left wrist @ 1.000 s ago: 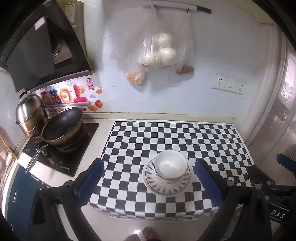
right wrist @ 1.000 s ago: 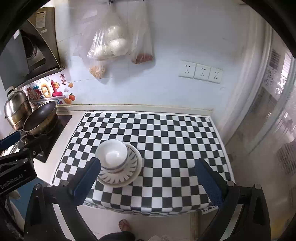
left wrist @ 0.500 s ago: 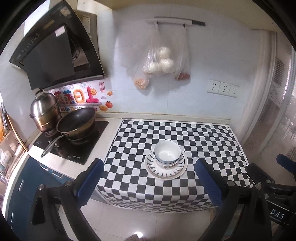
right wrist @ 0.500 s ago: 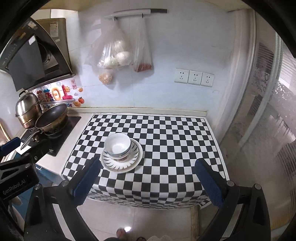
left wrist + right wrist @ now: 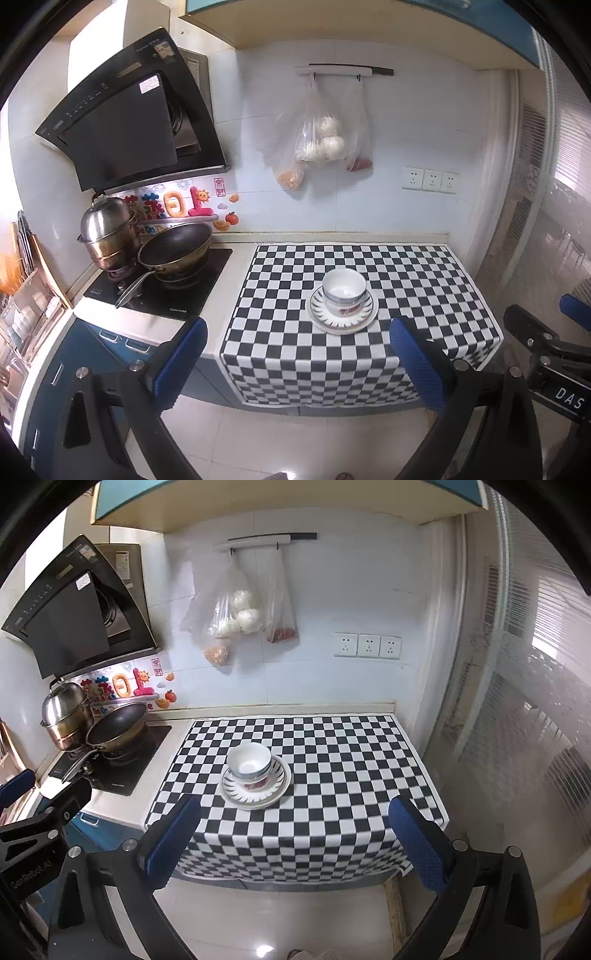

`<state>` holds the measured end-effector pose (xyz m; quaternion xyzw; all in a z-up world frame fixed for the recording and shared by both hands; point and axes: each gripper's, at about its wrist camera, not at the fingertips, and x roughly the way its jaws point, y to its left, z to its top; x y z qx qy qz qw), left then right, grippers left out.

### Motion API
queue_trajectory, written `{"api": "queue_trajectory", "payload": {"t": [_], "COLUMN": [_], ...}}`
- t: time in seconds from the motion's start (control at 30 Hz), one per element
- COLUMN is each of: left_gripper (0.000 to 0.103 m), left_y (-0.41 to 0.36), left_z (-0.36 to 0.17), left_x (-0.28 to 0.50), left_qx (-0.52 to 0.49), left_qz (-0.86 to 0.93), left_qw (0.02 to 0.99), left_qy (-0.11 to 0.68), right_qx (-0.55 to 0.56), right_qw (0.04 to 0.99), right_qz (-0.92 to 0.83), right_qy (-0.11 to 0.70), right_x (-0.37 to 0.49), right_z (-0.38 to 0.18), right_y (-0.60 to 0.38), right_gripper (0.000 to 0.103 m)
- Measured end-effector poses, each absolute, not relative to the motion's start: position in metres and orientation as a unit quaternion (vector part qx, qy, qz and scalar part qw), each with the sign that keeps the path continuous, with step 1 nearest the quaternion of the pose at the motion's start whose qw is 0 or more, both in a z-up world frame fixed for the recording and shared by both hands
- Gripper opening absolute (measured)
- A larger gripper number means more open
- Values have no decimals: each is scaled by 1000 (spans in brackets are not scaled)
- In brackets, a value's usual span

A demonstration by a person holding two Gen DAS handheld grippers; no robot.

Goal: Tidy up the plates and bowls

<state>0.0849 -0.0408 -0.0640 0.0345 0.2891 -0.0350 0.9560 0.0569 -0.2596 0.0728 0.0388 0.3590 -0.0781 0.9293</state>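
White bowl (image 5: 344,291) with blue rim band and red motif, upright on a ray-patterned plate (image 5: 341,320), checkered table (image 5: 424,280), left gripper (image 5: 299,360) and right gripper (image 5: 295,840) jaws wide apart, empty, near side

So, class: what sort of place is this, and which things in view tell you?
A home kitchen, most likely: a range hood hangs above a stove holding a frying pan, and stacked bowls sit on a plate.
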Motion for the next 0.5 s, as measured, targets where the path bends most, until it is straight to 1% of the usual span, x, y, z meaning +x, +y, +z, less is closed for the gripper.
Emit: {"api": "queue_trajectory", "payload": {"t": [0.27,0.5], "left_gripper": [101,101], "left_y": [-17,-5], "left_z": [-59,-53], "left_x": [31,-2], "left_qx": [43,55], "left_qz": [-53,-65], "left_qw": [957,958], "left_qy": [282,274], "right_qx": [48,52], "right_qw": [927,930], "right_qz": [-99,-114], "right_qy": [358,347], "right_x": [-11,-57], "right_z": [84,97], "right_y": [-228,-212], "right_gripper": [103,103]}}
